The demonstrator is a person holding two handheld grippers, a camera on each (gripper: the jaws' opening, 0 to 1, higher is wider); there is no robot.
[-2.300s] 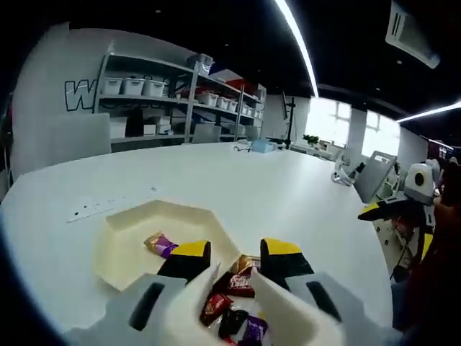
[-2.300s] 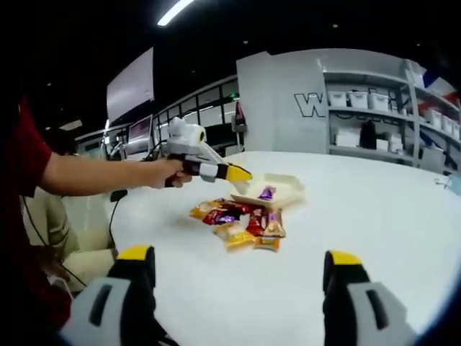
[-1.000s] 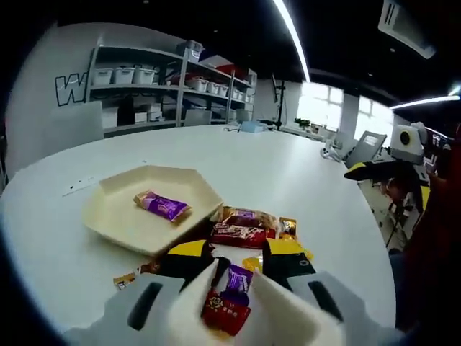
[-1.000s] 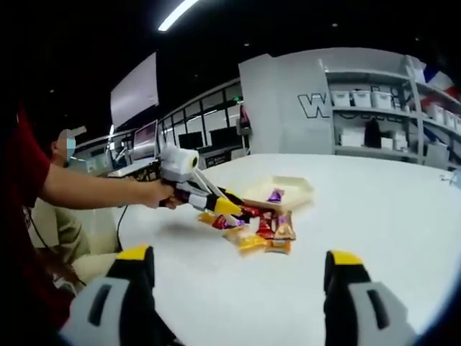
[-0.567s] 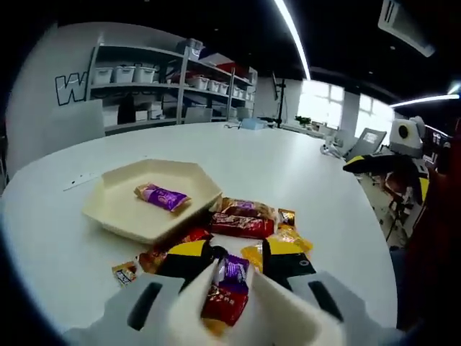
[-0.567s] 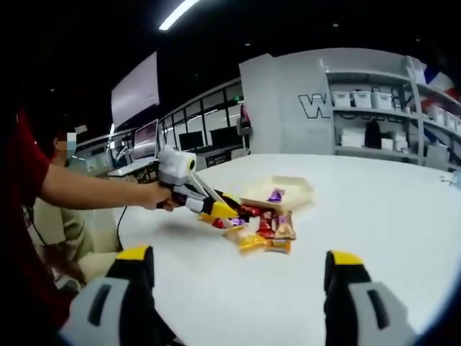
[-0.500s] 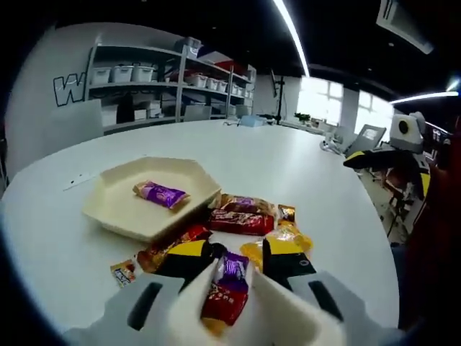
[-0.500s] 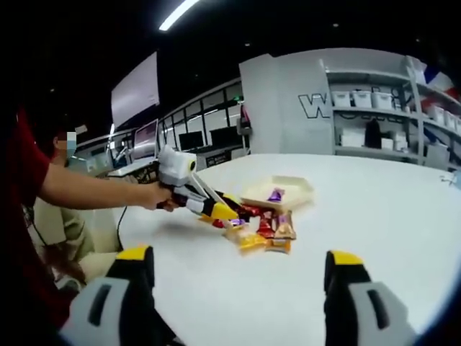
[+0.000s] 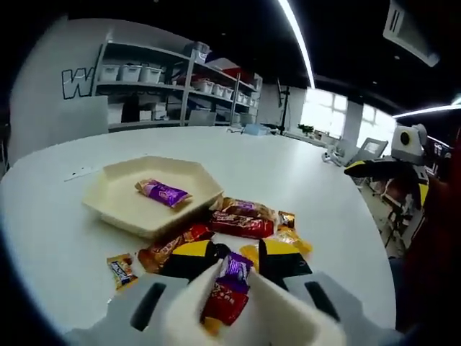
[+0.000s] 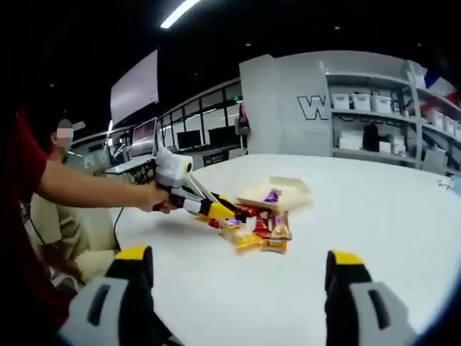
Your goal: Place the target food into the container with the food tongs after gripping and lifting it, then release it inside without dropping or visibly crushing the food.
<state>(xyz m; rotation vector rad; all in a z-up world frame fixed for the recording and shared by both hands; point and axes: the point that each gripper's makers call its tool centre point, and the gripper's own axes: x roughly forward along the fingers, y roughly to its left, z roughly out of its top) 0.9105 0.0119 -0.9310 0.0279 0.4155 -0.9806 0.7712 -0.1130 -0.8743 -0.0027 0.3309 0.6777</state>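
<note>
Candy (image 9: 226,297), red and purple, sits pinched in your left hand-held gripper (image 9: 234,268), same as a moment ago, just lifted a bit more above the pile of sweets (image 9: 238,218). Your tray (image 9: 119,209) lies just beside the pile, one purple sweet (image 9: 164,192) inside. Your right hand-held gripper (image 10: 234,268) hangs wide apart, holding nothing. Lots of bare bench (image 10: 374,216) lies all around.

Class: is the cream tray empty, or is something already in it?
Not empty. One purple-wrapped candy lies inside the tray; the other candies sit outside it on the table.
</note>
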